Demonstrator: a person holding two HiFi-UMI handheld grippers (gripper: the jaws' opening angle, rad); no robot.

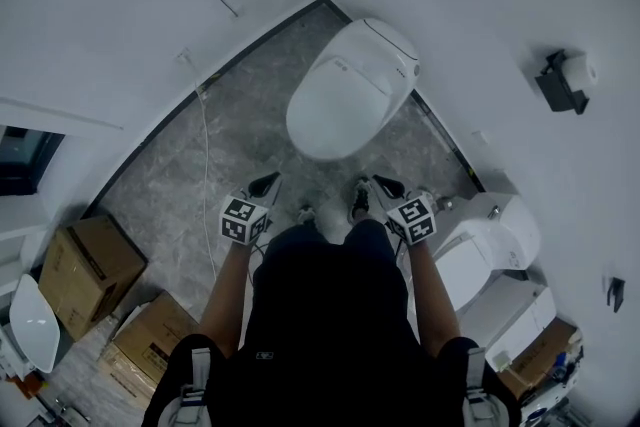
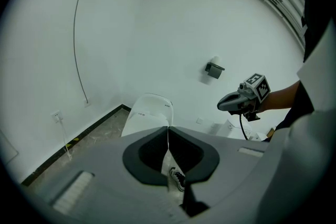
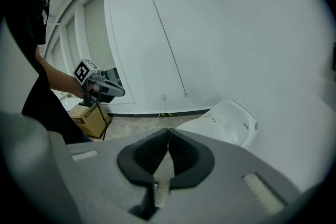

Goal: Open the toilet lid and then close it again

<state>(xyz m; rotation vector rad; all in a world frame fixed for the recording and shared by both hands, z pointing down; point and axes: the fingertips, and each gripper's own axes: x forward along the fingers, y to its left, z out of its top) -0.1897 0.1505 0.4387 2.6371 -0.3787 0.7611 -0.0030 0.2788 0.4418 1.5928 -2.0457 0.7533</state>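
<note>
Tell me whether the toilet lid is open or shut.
Shut. The lid lies flat, its smooth white top facing up in the head view; no seat or opening shows beneath it.

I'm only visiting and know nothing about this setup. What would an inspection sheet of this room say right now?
Surface: grey marbled floor tiles.
Job's things: white toilet in the corner, its lid down.
Clutter: cardboard boxes at the left; a second toilet at the right.
Tongs: left tongs and right tongs both shut, holding nothing, apart from the toilet.
Cables: thin white cable runs from the wall across the floor.
Surroundings: white walls; paper-roll holder on the right wall.
</note>
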